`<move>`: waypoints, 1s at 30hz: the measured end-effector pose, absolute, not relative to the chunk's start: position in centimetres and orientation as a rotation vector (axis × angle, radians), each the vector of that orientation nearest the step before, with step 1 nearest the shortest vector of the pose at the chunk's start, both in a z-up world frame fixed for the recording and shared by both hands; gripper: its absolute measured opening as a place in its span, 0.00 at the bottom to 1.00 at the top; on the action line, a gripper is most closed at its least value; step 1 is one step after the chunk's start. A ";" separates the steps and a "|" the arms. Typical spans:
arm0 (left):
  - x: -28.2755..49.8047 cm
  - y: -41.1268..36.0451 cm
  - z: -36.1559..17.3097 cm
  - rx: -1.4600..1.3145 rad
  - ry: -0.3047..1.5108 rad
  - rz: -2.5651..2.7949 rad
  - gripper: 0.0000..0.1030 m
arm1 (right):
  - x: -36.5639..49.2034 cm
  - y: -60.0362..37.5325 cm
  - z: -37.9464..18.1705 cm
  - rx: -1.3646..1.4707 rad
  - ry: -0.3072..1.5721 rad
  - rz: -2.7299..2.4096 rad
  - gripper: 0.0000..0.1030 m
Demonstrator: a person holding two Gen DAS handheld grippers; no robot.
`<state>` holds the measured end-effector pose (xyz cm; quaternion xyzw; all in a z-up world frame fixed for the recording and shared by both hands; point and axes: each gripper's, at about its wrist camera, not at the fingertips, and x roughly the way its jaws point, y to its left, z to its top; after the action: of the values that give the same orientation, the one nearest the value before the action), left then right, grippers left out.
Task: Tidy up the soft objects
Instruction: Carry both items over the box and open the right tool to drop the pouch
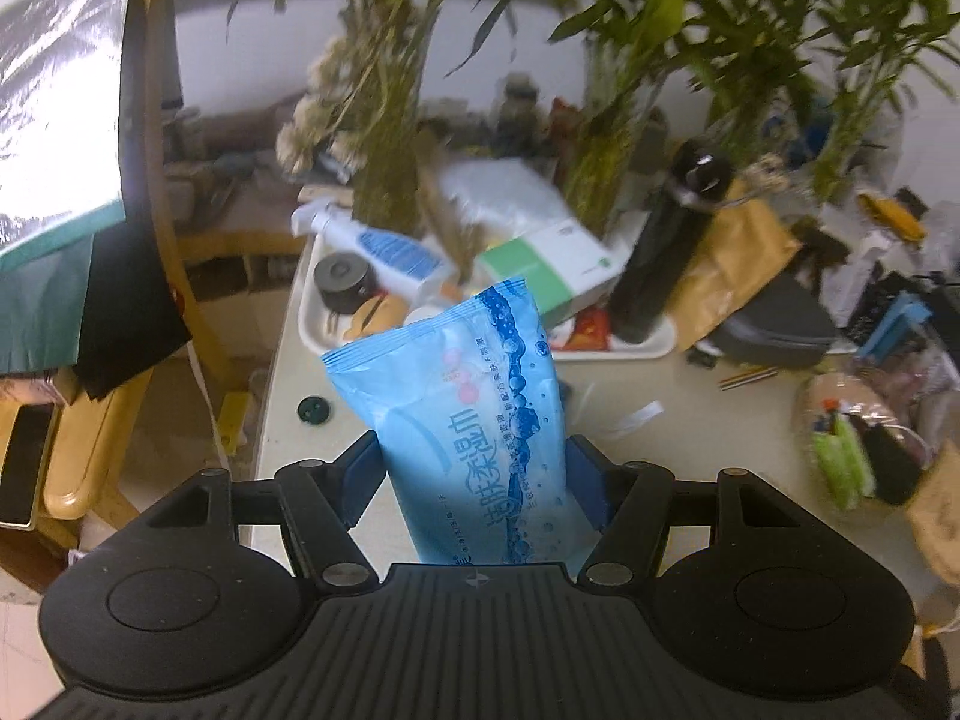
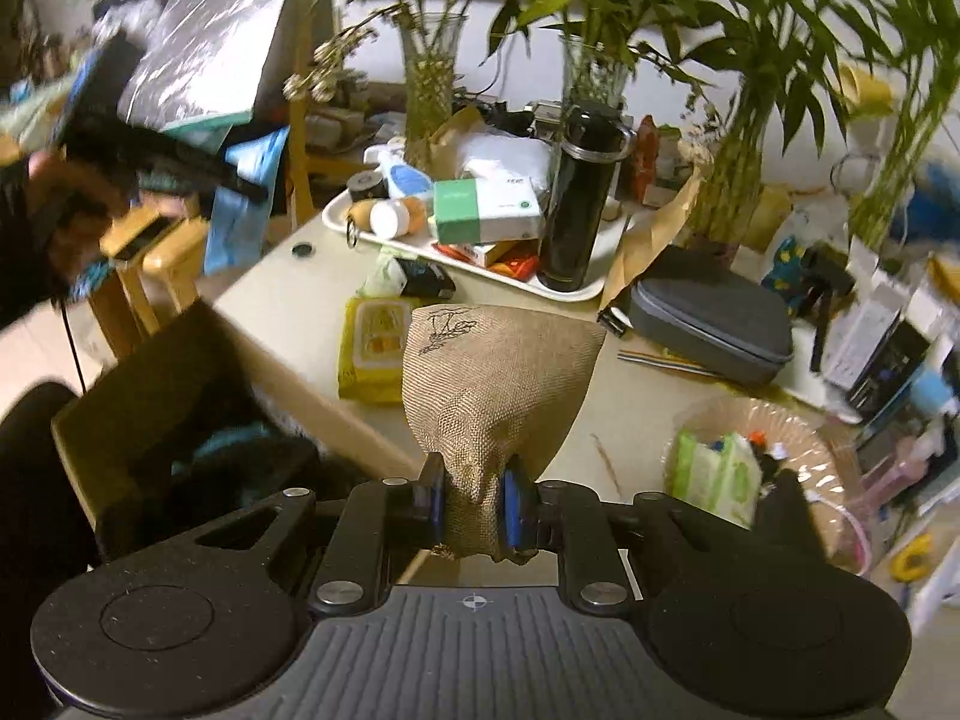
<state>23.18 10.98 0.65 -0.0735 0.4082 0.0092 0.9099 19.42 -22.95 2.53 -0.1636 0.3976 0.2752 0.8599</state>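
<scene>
Cluttered table (image 1: 288, 360) (tray (image 1: 312, 324), plants (image 1: 390, 120))

both wrist views angled down, sharing white tray (image 1: 312, 324) (image 2: 336, 217)

Blue wet-wipe pack (image 1: 480, 414) upright, clamped; burlap pouch (image 2: 495, 396) pinched, flared upward

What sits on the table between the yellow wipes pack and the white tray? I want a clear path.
In the right wrist view, a small green-and-black packet lies between the yellow pack and the tray.
</scene>
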 end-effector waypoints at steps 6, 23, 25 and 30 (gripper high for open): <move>20.2 9.7 3.4 -0.134 0.783 -0.042 0.62 | 16.5 -22.9 2.9 -0.467 0.833 0.590 0.21; 14.4 5.7 5.7 -0.056 0.746 -0.185 0.62 | 12.6 -18.5 2.0 -1.204 0.904 0.851 0.23; 14.0 5.5 5.7 -0.060 0.746 -0.196 0.62 | 12.5 -17.7 1.8 -1.283 0.890 0.887 0.25; 13.1 5.0 5.4 -0.065 0.754 -0.219 0.62 | 13.4 -16.2 1.7 -1.287 0.851 0.967 0.26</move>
<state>13.14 5.00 5.44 -0.0316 0.3674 -0.1066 0.9234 13.44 -16.24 1.66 -0.5583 0.3690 0.4195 0.6133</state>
